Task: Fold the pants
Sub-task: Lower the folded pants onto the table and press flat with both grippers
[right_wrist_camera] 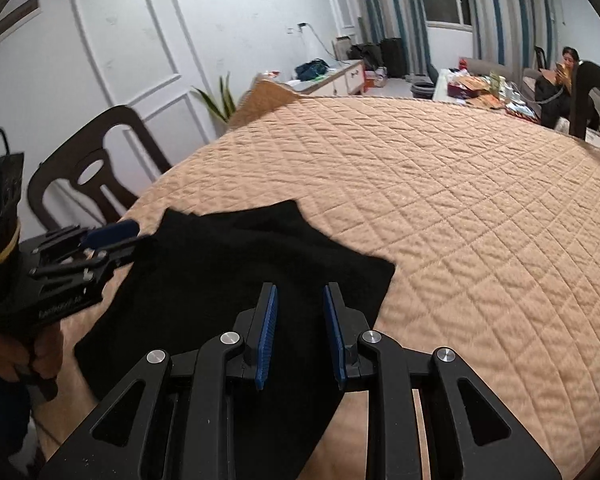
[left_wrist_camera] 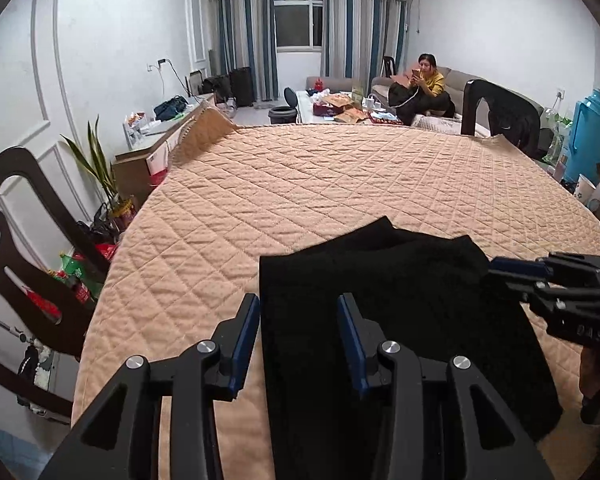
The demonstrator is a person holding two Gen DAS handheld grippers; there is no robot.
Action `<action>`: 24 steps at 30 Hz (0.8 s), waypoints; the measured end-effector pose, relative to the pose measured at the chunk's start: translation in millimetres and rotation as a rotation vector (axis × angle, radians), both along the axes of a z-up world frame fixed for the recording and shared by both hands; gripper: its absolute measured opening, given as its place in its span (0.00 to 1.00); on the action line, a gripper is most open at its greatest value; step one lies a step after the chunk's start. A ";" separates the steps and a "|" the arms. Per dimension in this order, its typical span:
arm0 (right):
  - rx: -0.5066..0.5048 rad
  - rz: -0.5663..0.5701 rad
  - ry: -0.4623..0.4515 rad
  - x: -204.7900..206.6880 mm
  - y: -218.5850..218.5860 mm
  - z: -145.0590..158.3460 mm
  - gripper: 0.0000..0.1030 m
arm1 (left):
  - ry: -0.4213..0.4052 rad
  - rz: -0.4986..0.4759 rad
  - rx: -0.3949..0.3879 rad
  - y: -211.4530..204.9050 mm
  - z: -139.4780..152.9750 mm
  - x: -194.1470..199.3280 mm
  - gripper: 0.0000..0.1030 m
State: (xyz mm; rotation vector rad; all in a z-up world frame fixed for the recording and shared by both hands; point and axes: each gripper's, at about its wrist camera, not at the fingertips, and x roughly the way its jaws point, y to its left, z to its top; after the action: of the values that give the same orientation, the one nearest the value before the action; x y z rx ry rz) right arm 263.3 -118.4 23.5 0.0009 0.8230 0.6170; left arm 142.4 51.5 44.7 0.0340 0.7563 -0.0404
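Observation:
Black pants (left_wrist_camera: 400, 300) lie folded in a flat stack on the tan quilted table cover (left_wrist_camera: 300, 184), near the front edge. They also show in the right wrist view (right_wrist_camera: 236, 280). My left gripper (left_wrist_camera: 298, 304) is open and empty, hovering over the pants' left edge. My right gripper (right_wrist_camera: 300, 296) is open and empty above the pants' right part. The right gripper shows in the left wrist view (left_wrist_camera: 500, 266) at the pants' right edge. The left gripper shows in the right wrist view (right_wrist_camera: 136, 236) at the pants' left edge.
Dark chairs stand at the left (left_wrist_camera: 24, 240) and far right (left_wrist_camera: 496, 112) of the table. A person (left_wrist_camera: 424, 84) sits on a sofa at the back. A blue thermos (left_wrist_camera: 590, 136) and cup stand at the right. A plant (left_wrist_camera: 100, 168) and bottles are at the left.

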 end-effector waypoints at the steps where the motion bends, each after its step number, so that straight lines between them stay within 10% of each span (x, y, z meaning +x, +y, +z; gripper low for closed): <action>1: 0.001 0.011 -0.003 -9.3 -0.3 1.1 0.24 | -0.004 0.003 0.002 -1.1 0.6 -6.6 0.42; 24: -0.097 0.058 -0.063 -90.5 0.7 -12.4 0.24 | 0.024 0.026 0.000 -23.6 -22.6 -72.2 0.42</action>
State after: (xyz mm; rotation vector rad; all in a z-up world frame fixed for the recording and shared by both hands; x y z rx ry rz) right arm 172.8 -117.7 11.1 -0.1302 0.7937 0.6277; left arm 70.2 27.9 22.1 0.0233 0.7810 -0.0163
